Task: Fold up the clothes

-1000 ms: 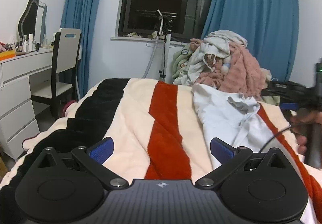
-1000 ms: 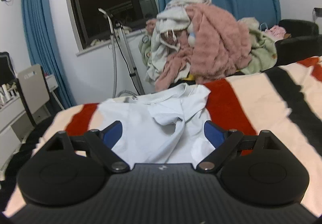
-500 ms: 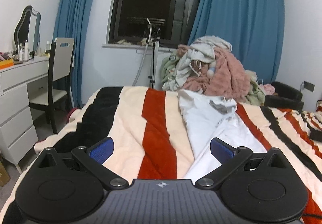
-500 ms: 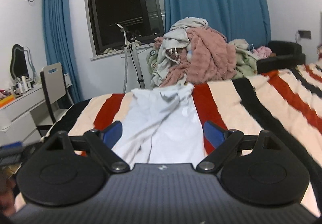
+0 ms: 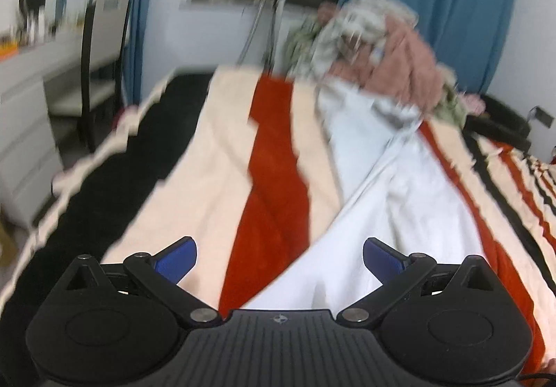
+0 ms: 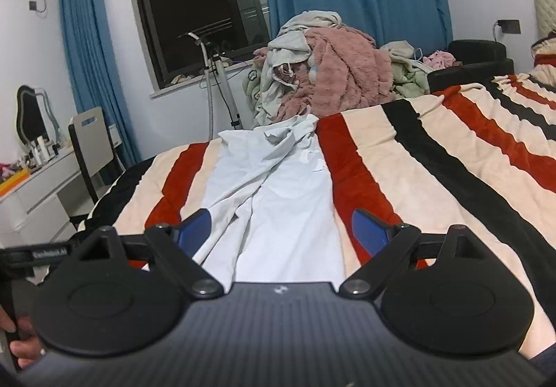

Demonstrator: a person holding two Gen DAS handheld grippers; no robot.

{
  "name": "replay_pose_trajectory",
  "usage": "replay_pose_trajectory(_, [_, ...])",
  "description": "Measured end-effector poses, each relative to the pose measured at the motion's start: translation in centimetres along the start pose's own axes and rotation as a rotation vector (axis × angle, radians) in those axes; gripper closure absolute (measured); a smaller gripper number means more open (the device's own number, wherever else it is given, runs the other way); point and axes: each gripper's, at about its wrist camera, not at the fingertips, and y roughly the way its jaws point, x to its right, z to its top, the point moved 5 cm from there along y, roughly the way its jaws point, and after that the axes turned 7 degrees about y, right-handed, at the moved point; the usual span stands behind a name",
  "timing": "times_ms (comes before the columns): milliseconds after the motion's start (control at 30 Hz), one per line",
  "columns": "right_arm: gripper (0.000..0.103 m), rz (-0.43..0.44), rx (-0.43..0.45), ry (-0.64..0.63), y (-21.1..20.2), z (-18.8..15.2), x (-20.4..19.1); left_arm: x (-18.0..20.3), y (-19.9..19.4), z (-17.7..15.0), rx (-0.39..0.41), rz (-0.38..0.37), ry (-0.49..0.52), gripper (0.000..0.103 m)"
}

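A cream, red and black striped fleece blanket carries a long pale blue-white garment, lying lengthwise ahead of both claws. The right gripper and left gripper gape wide, empty.

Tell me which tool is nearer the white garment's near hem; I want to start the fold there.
Right, narrowly. The right tool is centred over the white garment, fingers straddling it. The left tool sits off its left edge, over the striped blanket. Both are open.

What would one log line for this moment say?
left gripper: open, empty | right gripper: open, empty | white garment: stretched lengthwise on striped blanket, unfolded
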Motion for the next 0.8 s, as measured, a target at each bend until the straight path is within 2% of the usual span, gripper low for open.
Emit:
replay_pose_trajectory(200, [0.014, -0.021, -0.005, 0.06, -0.1, 0.9, 2.1, -2.6, 2.3, -1.1, -0.193, -0.017, -0.105, 0.009])
replay_pose_trajectory(333, [0.014, -0.016, -0.006, 0.121, -0.1, 1.6, 3.5, -4.1, 2.9, -2.0, -0.266, -0.026, -0.158, 0.018])
replay_pose_trajectory(433, [0.014, -0.02, -0.009, 0.153, 0.0, 2.0, 4.4, -4.4, 3.1, -2.6, -0.299, -0.003, -0.174, 0.028])
replay_pose_trajectory(533, [0.014, -0.022, -0.014, 0.186, 0.1, 2.1, 5.1, -4.8, 3.3, -3.1, -0.332, 0.021, -0.189, 0.046])
replay_pose_trajectory(600, [0.014, -0.022, -0.018, 0.202, 0.1, 2.1, 5.4, -5.0, 3.4, -3.5, -0.354, 0.037, -0.199, 0.067])
replay_pose_trajectory(633, [0.014, -0.021, -0.02, 0.209, 0.1, 2.1, 5.5, -5.1, 3.5, -3.7, -0.365, 0.045, -0.204, 0.074])
replay_pose_trajectory(667, [0.014, -0.021, -0.021, 0.212, 0.0, 2.1, 5.6, -5.0, 3.5, -3.7, -0.366, 0.051, -0.196, 0.091])
replay_pose_trajectory(700, [0.014, -0.021, -0.021, 0.215, 0.0, 2.1, 5.6, -4.7, 3.5, -3.6, -0.363, 0.057, -0.185, 0.099])
replay_pose_trajectory(800, [0.014, -0.02, -0.01, 0.21, -0.3, 2.4, 5.7, -3.7, 1.1, -2.3, -0.247, 0.081, -0.124, 0.1])
